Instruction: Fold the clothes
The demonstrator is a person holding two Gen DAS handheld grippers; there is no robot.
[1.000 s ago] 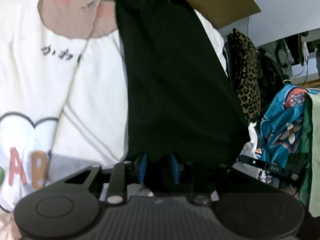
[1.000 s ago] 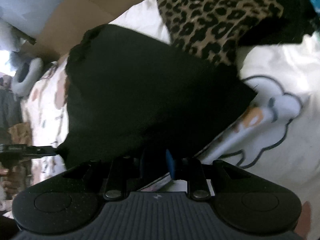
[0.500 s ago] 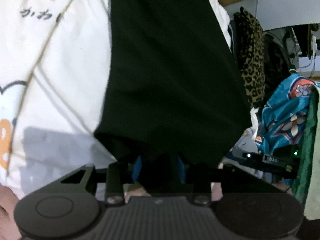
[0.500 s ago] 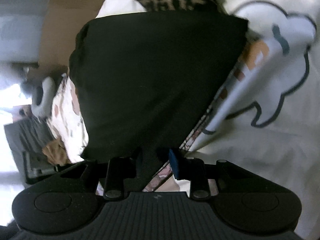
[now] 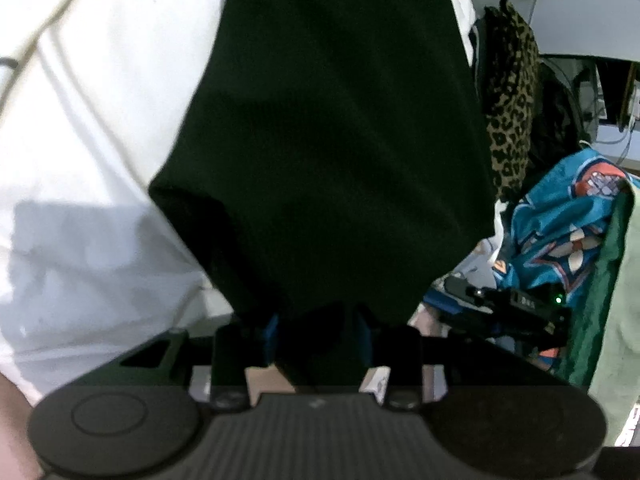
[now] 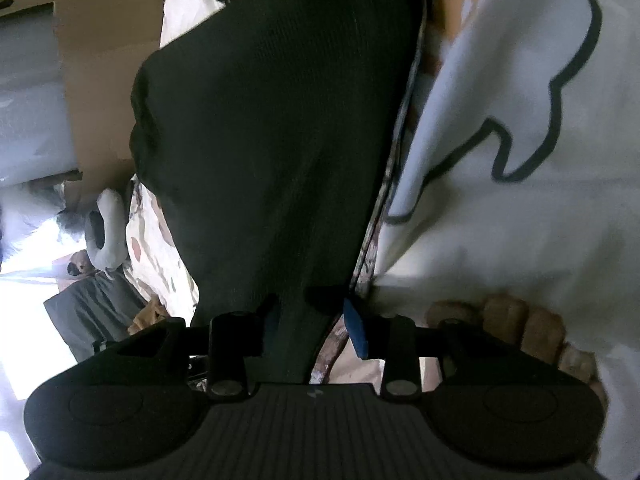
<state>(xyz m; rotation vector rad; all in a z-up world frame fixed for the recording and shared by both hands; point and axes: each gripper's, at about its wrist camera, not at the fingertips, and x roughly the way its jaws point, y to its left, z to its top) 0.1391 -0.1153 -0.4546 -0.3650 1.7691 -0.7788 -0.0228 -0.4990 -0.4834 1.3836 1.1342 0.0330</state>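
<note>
White printed bedding [image 5: 100, 128] underneath; both claws, left claw [image 5: 318, 330] and right claw [image 6: 314, 322], half-open and just opening, black garment [image 5: 332, 140] between jaws at 12 o'clock; fold laid, release next.

garment [image 5: 332, 140] lies on bedsheet [image 5: 92, 160], clothes pile [image 5: 560, 220] right.

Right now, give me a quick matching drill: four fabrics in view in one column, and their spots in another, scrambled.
Things:
1. black garment
2. white printed sheet
3. leopard-print cloth
4. teal patterned fabric

Places:
A. heaped at right, beside green cloth
B. spread underneath the dark piece
C. between both claws
D. standing dark-spotted strip behind the black piece, right side

Pairs: 1-C, 2-B, 3-D, 4-A
</note>
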